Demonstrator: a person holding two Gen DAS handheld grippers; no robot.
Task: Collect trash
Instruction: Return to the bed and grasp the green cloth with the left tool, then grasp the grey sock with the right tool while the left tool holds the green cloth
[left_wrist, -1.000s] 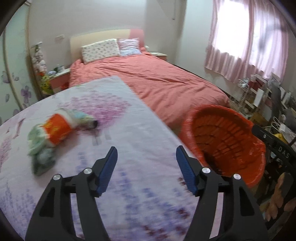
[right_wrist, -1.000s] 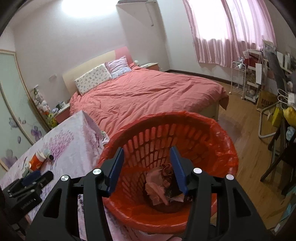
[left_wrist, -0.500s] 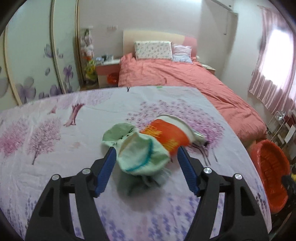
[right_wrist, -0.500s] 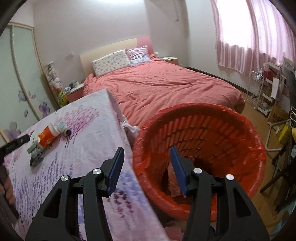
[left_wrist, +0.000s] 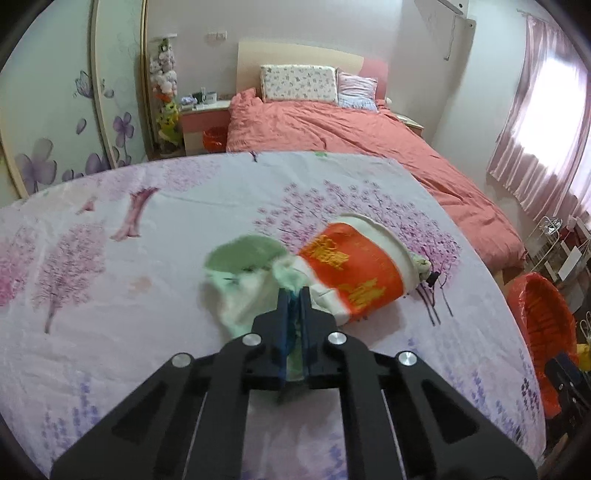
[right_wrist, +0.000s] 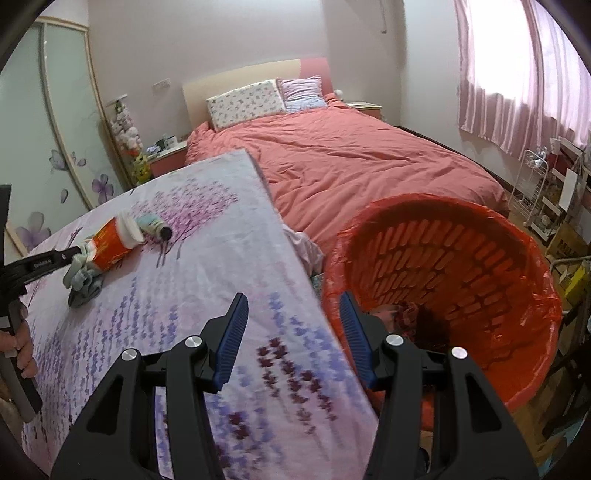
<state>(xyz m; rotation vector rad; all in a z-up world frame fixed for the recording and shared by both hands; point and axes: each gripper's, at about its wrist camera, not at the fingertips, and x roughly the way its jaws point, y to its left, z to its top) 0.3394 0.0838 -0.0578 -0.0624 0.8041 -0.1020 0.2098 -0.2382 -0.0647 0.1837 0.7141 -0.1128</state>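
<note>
My left gripper (left_wrist: 294, 295) is shut on a crumpled pale green wrapper (left_wrist: 243, 280) lying on the floral table cloth (left_wrist: 110, 295). An orange and white paper cup (left_wrist: 354, 269) lies on its side touching the wrapper's right. In the right wrist view the wrapper (right_wrist: 83, 280) and cup (right_wrist: 114, 240) lie far left, with the left gripper (right_wrist: 75, 253) at them. My right gripper (right_wrist: 291, 325) is open and empty over the table's right edge, beside the orange trash basket (right_wrist: 517, 266), which holds some crumpled trash (right_wrist: 406, 314).
The basket also shows at the right edge of the left wrist view (left_wrist: 543, 317). A bed with a coral cover (right_wrist: 351, 162) stands behind the table. A wire rack (right_wrist: 532, 192) and clutter stand right, by the pink curtains (right_wrist: 517, 74).
My left gripper swung from the basket side to the wrapper, moved in and closed on it. My right gripper moved left from over the basket to the table's edge, still open.
</note>
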